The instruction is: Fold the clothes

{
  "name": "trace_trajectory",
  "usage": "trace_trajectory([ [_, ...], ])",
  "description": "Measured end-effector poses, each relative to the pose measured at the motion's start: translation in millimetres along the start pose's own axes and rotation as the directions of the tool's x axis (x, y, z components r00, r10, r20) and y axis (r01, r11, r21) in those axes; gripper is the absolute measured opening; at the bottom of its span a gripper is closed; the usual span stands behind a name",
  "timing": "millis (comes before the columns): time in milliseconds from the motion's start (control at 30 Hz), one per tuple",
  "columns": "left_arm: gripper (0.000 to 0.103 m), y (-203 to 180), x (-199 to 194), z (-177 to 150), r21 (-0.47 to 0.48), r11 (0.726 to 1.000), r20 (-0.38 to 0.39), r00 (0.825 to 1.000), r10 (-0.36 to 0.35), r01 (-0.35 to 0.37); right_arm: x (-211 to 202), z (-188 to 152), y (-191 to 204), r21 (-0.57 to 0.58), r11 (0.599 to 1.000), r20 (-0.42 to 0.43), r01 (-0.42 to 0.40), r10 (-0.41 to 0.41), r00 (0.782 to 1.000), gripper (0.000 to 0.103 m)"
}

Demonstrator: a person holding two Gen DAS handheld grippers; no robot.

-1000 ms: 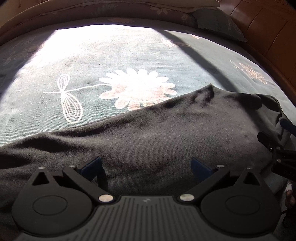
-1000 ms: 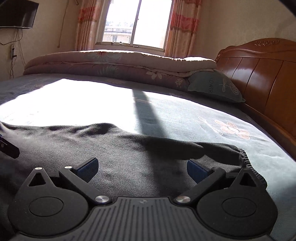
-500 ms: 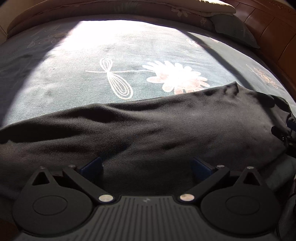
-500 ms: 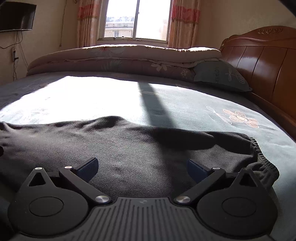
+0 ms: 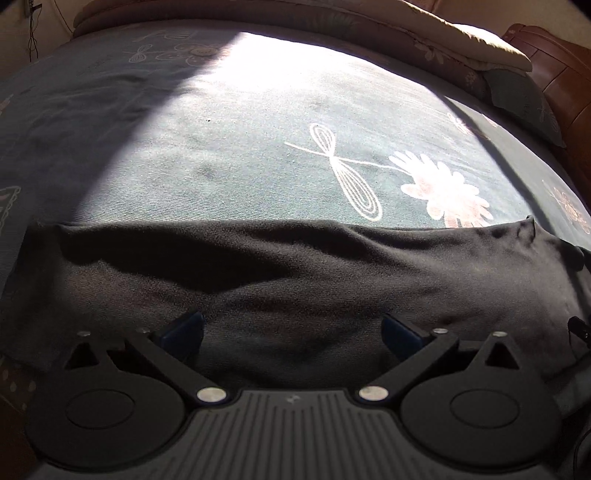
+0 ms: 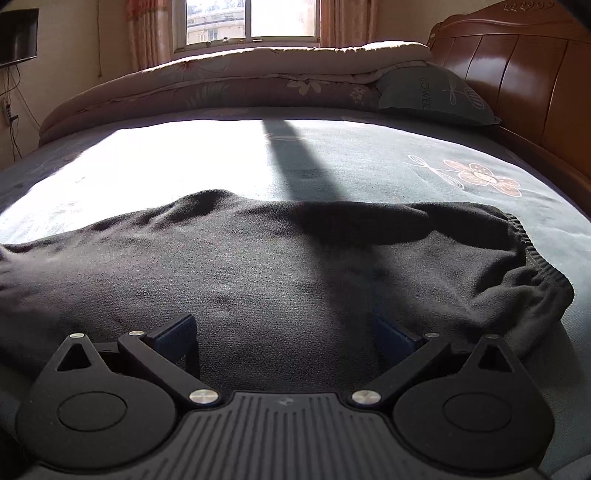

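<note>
Partly hidden: near edge of black garment [image 5: 295, 280], covered by the body of the left gripper [image 5: 291, 332] in the left wrist view; same cloth [image 6: 258, 266] likewise covered below by the right gripper [image 6: 284, 339] in the right wrist view. Left end of the garment cut off at the frame edge in the right view; right end lost in shadow and the frame corner in the left view. Kind of garment hard to settle; ribbed elastic band [image 6: 532, 254] visible at its right end.

Located on: teal bedspread [image 5: 240, 166], flower-and-dragonfly print [image 5: 439, 192], garment lying flat across the near part, long axis left to right, a few soft creases. Second flower print [image 6: 480, 177] beyond the garment's right end.

Around: folded quilt [image 6: 240, 81] along the far side of the bed; teal pillow [image 6: 436, 96] beside it against the wooden headboard [image 6: 517, 74]; window [image 6: 251, 18] with curtains behind; dark screen [image 6: 18, 37] on the left wall. Bright sun patch on the bedspread, crossed by a narrow dark shadow band [image 6: 295, 162] running onto the garment. Nothing between either gripper and the cloth.

Pose, left: low over the garment's left half, aimed across the bed, blue fingertips [image 5: 183, 326] spread wide, nothing pinched; contact with the cloth not determinable.

Pose, right: low over the garment's right half, aimed toward the window, blue fingertips [image 6: 177, 334] spread wide, nothing pinched; contact with the cloth not determinable.
</note>
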State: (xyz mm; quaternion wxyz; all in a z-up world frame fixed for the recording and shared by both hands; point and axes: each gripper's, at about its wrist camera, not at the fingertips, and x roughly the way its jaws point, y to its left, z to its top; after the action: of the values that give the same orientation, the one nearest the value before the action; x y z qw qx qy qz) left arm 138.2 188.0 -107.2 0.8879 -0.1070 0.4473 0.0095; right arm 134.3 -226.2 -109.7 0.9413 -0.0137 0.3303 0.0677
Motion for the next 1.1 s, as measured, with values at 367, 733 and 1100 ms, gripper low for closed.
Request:
trace_trajectory([
  [367,0.102,33,-14,29,-0.072,0.997,0.041,0.999,0.025,-0.022,4,-1,0,-0.006,1.000,-0.017,0.015,-0.015,1.000,0.103],
  [733,0.102,85,-11,37,-0.239,0.964,0.041,0.991,0.126,-0.113,5,-4,-2,-0.009,1.000,-0.006,0.016,-0.017,1.000,0.103],
  [1100,0.102,94,-28,50,-0.242,0.970,0.084,0.996,0.019,0.002,5,-4,-1,-0.010,1.000,-0.001,0.021,-0.021,1.000,0.103],
])
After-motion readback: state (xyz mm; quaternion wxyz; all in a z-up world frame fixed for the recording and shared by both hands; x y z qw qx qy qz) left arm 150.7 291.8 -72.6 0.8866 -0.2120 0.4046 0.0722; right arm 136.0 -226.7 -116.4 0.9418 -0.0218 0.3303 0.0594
